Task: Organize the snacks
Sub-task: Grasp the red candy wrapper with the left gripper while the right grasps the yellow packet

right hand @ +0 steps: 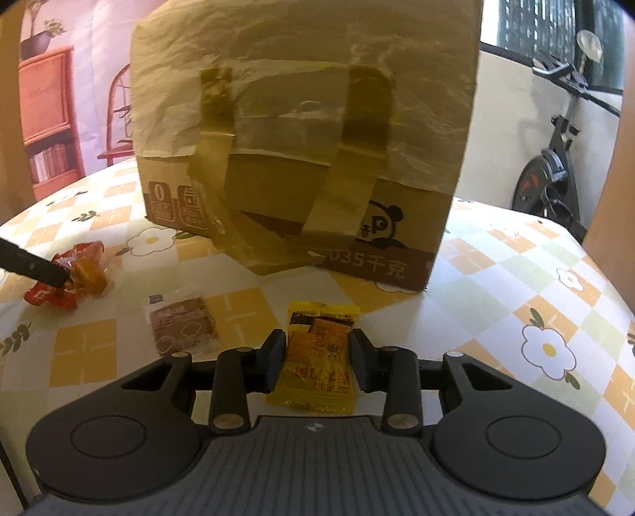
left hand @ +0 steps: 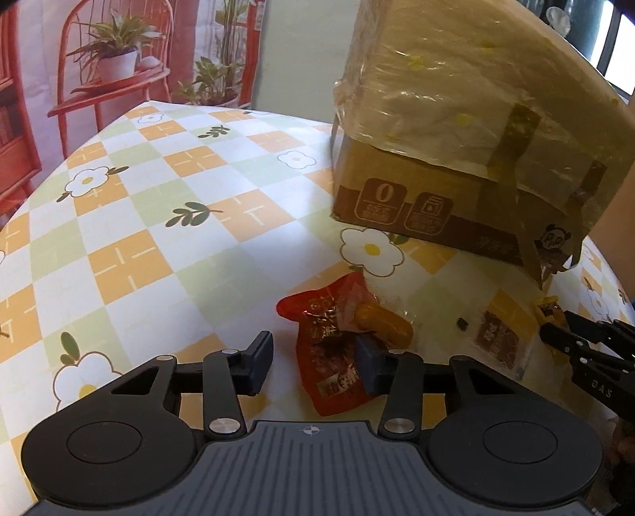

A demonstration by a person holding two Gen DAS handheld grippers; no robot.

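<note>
Right hand-held gripper (right hand: pixel 317 359) clenches yellow packet (right hand: pixel 315 365); left hand-held gripper (left hand: pixel 313 363) unclenched astride red packet (left hand: pixel 325 349)

A table (left hand: pixel 166 190) covered in a checked, flowered cloth stands before a wall backdrop (left hand: pixel 190 35) picturing red chairs and potted plants. An exercise bike (right hand: pixel 555 166) stands beneath a window (right hand: pixel 555 35).

four snack packets (right hand: pixel 317 357), one cardboard box (right hand: pixel 301 119)

Two low wrist views, box (left hand: pixel 456 131) shared
</note>
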